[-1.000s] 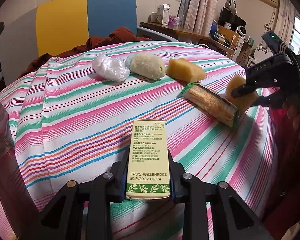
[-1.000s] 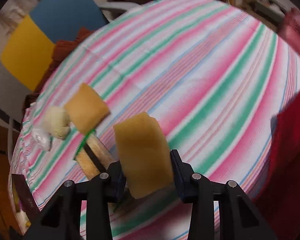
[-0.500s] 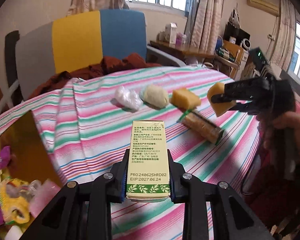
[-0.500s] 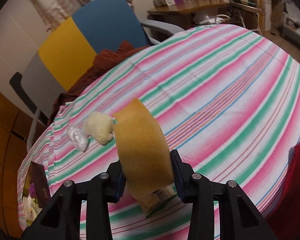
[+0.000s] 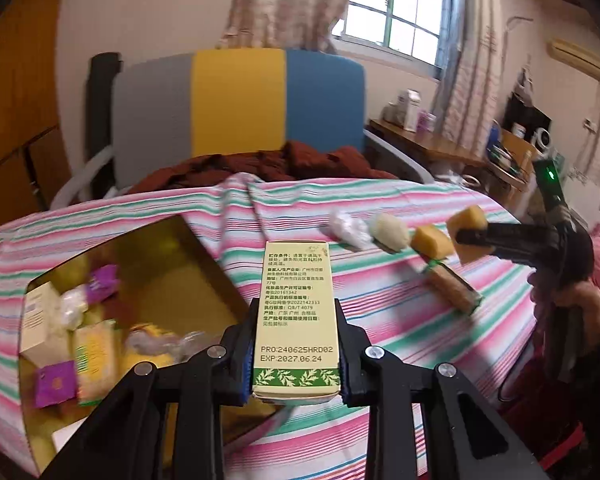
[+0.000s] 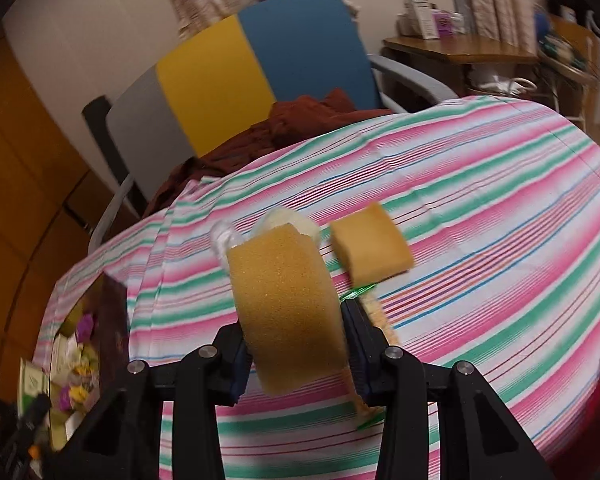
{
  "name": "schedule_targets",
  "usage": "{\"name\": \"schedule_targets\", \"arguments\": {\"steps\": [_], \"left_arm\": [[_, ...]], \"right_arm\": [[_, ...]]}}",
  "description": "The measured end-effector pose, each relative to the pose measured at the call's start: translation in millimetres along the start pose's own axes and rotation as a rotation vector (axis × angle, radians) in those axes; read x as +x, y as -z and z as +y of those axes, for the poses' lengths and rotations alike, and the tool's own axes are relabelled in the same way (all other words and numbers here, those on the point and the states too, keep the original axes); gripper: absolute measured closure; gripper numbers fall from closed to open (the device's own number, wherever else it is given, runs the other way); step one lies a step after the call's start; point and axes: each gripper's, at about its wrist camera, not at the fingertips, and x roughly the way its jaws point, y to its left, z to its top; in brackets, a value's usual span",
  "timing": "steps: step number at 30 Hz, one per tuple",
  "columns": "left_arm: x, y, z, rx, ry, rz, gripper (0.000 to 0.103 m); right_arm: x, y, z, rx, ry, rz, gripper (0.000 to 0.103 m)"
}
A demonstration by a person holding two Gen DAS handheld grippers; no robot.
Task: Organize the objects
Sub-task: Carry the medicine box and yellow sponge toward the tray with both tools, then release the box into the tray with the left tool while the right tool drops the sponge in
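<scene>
Both grippers have lifted and swung left since a second ago, bringing an open box (image 5: pixel 148 276) of small packets into the left wrist view. The left gripper (image 5: pixel 296 354) is clamped on a pale green carton (image 5: pixel 296 316), held above the striped tablecloth (image 5: pixel 400 320) just right of the box. The right gripper (image 6: pixel 296 344) squeezes a yellow sponge (image 6: pixel 288 304) in the air. On the cloth lie a second sponge (image 6: pixel 370 250), a cream bundle (image 5: pixel 389 232), a white bag (image 5: pixel 348 229) and a wrapped bar (image 5: pixel 452 286).
</scene>
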Motion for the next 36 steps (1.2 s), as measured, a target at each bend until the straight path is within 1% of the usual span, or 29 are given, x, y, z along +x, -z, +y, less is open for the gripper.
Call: {"name": "schedule_targets", "arguments": {"steps": [7,11,16,18,24,28,29,32,33,35,36], "left_arm": [[-13.4,10.5,38.2,-0.075,-0.057,-0.009,0.073],[-19.1,16.6,53.8,-0.104,-0.078,-0.011,0.073],[-30.0,22.8,74.1,-0.159,-0.093,-0.027,0.073],[-36.7,26.4,88.3,-0.195,-0.105,-0.034,0.073],[-56.4,37.1,132.8,-0.295,-0.185,-0.056,0.073],[-56.6,42.8,157.0,-0.357,-0.226,-0.047,0.073],[-55.0,42.3,160.1,-0.363,-0.228,-0.044,0.073],[-48.7,37.6,162.2,-0.36,-0.217,-0.041,0.073],[-44.6,34.9,162.3,-0.363,-0.206,-0.036,0.074],[-35.2,29.1,162.3,-0.365,-0.188,-0.026,0.072],[-32.0,27.8,161.2,-0.362,-0.19,-0.02,0.068]], "right_arm": [[3.7,15.2,21.7,-0.063,-0.007,0.047,0.062],[3.3,23.9,45.2,-0.093,-0.05,0.061,0.062],[8.4,38.1,95.5,-0.168,-0.143,0.102,0.062],[10.4,44.4,119.7,-0.204,-0.195,0.123,0.062],[17.8,57.3,190.6,-0.308,-0.331,0.161,0.062],[29.7,57.0,230.1,-0.343,-0.375,0.177,0.061],[33.3,54.7,239.4,-0.341,-0.388,0.18,0.059],[40.7,47.3,266.1,-0.355,-0.408,0.174,0.059],[42.7,45.5,272.3,-0.353,-0.412,0.175,0.049],[44.9,43.3,283.2,-0.358,-0.409,0.171,0.035],[45.0,43.7,286.2,-0.36,-0.408,0.166,0.033]]}}
